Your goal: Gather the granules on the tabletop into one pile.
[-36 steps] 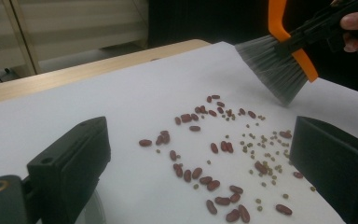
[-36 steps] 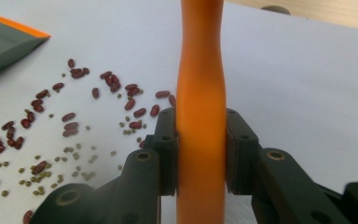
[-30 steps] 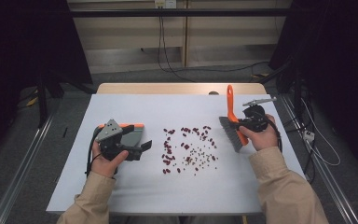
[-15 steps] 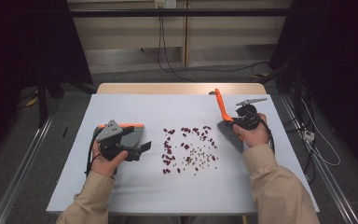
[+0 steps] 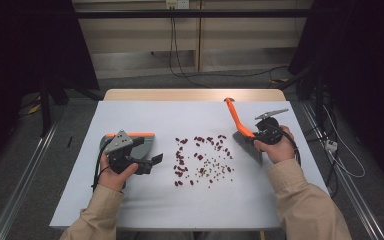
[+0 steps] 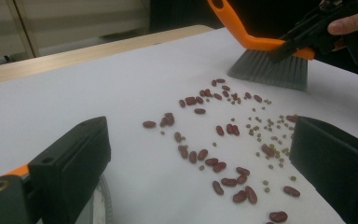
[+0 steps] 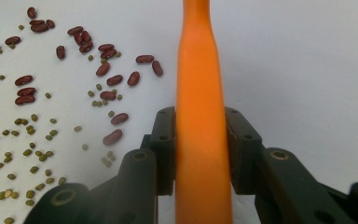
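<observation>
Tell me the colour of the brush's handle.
Bright orange; the brush handle shows best in the right gripper view, above grey bristles.

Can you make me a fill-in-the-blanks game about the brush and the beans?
1. The right gripper is shut on the brush by its ____ handle.
2. The red beans lie scattered on the ____ table.
3. The brush's bristles are ____ in colour.
4. The left gripper holds a ____.

Missing words: orange; white; grey; dustpan
</observation>
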`<state>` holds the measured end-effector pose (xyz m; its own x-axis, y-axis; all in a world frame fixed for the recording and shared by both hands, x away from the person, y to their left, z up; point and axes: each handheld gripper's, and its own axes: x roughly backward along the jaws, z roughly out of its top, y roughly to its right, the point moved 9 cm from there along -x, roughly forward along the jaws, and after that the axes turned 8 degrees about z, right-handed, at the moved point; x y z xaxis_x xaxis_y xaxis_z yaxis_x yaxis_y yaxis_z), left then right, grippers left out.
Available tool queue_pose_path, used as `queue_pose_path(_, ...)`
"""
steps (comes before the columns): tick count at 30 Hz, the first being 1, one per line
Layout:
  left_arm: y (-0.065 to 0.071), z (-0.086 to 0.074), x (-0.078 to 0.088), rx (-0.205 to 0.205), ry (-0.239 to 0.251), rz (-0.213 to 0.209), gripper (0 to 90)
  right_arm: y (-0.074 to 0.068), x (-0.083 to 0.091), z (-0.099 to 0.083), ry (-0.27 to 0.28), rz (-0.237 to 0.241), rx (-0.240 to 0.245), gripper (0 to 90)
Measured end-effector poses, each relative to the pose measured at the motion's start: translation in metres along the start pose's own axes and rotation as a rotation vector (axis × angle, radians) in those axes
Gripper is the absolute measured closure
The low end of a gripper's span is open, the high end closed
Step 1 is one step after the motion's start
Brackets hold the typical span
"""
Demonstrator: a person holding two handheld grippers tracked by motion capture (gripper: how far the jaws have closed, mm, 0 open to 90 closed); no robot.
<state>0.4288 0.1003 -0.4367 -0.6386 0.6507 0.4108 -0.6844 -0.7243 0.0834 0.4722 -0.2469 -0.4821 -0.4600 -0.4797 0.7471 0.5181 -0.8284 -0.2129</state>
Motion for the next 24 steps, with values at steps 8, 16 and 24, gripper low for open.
queue_pose_path(8, -0.001, 0.0, 0.0, 0.013, 0.004, -0.015, 5.3, 0.0, 0.0, 0.011, 0.043, -0.015, 0.062, 70.9)
queue_pose_path(16, -0.006, -0.004, 0.0, 0.023, -0.002, -0.018, 5.3, 0.003, -0.023, 0.051, 0.174, -0.009, 0.131, 71.0)
queue_pose_path(24, -0.012, -0.008, 0.001, 0.039, -0.005, -0.006, 5.3, -0.002, -0.064, 0.067, 0.181, 0.008, 0.254, 70.9)
